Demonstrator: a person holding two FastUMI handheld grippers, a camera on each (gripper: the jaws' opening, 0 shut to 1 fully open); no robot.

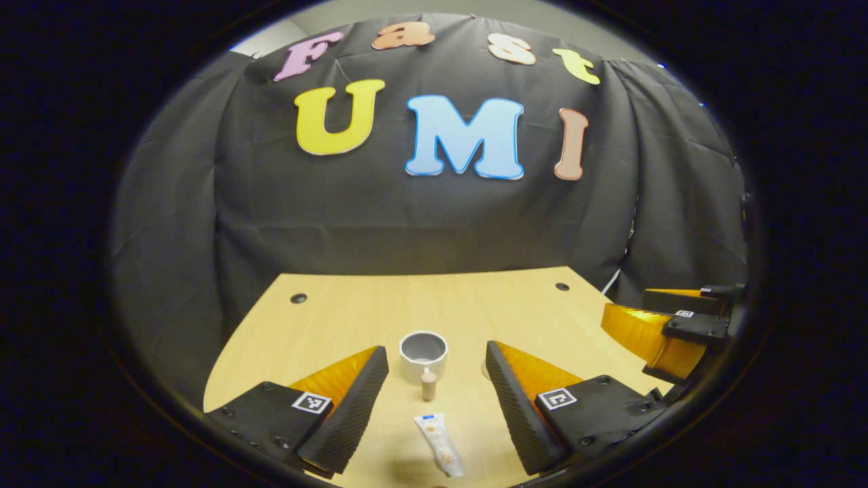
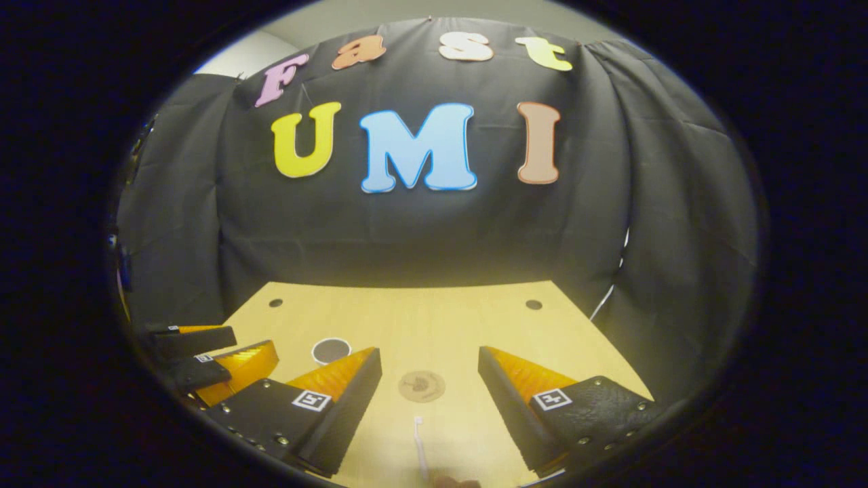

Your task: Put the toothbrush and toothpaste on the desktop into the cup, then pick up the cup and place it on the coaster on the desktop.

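Both of your hand-held grippers hover released above the worktop (image 1: 325, 325), nothing between their fingers.

In the left gripper view, your left hand-held gripper (image 1: 437, 379) has its jaws spread, and the toothpaste (image 1: 439, 444) lies flat on the worktop nearest you, with a small brown cap-like piece (image 1: 428, 383) standing beyond it, just before the cup (image 1: 423, 355); the other gripper sits off at the right edge. In the right gripper view, your right hand-held gripper (image 2: 429, 381) is likewise spread, the toothbrush (image 2: 420, 455) lies nearest, the round coaster (image 2: 421, 385) farther out, and the cup stands left beyond your finger.
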